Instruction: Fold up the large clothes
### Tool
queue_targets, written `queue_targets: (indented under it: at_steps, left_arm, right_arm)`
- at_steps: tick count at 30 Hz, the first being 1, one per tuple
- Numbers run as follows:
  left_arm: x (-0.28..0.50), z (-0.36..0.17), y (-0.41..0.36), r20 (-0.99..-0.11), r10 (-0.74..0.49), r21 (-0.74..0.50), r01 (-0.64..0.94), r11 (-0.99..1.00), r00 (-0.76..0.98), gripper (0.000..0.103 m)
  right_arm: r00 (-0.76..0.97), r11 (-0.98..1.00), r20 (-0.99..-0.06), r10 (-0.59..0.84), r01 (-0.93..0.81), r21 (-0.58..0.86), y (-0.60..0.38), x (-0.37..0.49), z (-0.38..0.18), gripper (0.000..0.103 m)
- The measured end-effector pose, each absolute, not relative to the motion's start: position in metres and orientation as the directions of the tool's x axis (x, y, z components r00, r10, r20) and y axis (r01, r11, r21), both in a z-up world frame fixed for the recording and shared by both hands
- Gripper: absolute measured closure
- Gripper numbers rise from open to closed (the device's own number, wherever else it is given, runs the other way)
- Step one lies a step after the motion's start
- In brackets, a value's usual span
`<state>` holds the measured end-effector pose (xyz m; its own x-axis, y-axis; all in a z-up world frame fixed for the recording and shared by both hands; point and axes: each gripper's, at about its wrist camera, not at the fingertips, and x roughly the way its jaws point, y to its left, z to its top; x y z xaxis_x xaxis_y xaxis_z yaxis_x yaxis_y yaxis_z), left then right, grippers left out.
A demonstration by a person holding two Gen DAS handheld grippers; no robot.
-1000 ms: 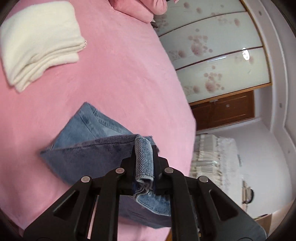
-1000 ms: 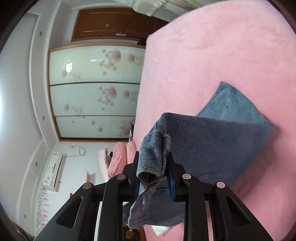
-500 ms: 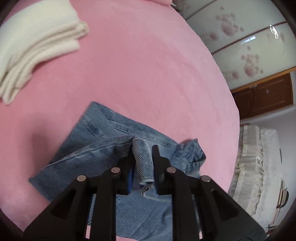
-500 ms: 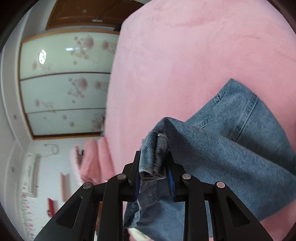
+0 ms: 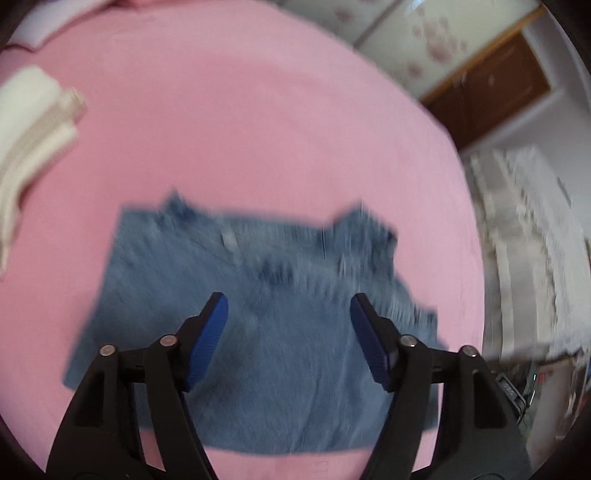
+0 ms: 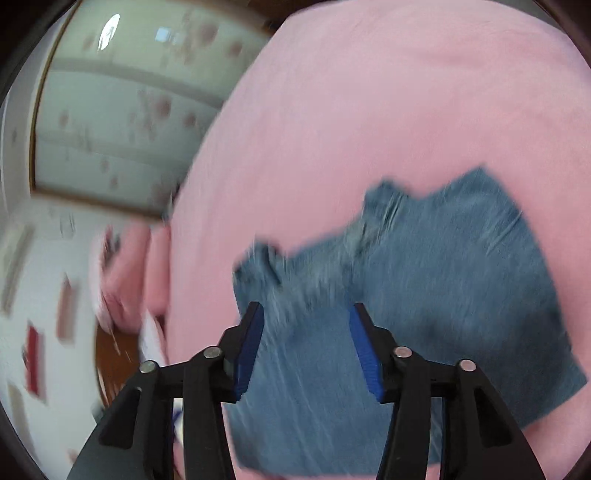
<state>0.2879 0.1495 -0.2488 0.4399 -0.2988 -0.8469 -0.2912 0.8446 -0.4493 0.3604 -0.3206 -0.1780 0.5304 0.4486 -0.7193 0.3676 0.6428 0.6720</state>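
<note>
Left gripper (image 5: 289, 306) view only: white towel (image 5: 33, 122).

The left wrist view is taken from just above the pink bed (image 5: 258, 129), aimed down and forward along the left claw (image 5: 289, 306); cream folded cloth (image 5: 33, 122) is seen far left, a wardrobe (image 5: 424, 33) far right. The right wrist view is aimed likewise along the right claw (image 6: 306, 314), the wardrobe (image 6: 122, 110) at left. The denim garment (image 5: 258, 295) (image 6: 424, 295) and bed (image 6: 369, 92) are shared, close below both, blurred.
</note>
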Motion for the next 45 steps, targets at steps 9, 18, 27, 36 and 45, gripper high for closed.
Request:
queue_targets:
  at_steps: [9,18,27,36,45]
  left_arm:
    - [0.241,-0.337,0.088,-0.929,-0.348,-0.368,-0.258,0.893,0.123,0.085]
    - [0.247,-0.367,0.090,-0.909,-0.393,-0.416,-0.265,0.870,0.137,0.086]
    - [0.316,-0.356,0.087,-0.928,-0.267,-0.316,-0.173,0.933,0.260,0.086]
    - [0.332,-0.349,0.137,-0.946,0.062,-0.026,-0.265,0.964,0.318,0.088]
    - [0.321,-0.345,0.212,-0.945,0.156,0.031,-0.397,0.917,0.286,0.088]
  right_arm:
    - [0.115,0.789,-0.809,0.576,0.178,0.588,-0.171,0.297,-0.268,0.100]
    - [0.125,0.831,-0.842,0.524,0.142,0.538,-0.148,0.293,-0.300,0.102]
    - [0.279,0.851,-0.835,0.474,0.098,0.516,-0.169,0.401,-0.315,0.102]
    - [0.332,0.873,-0.855,0.398,0.150,0.464,-0.202,0.456,-0.326,0.103]
    - [0.437,0.934,-0.890,0.129,0.247,0.257,-0.327,0.437,-0.317,0.103]
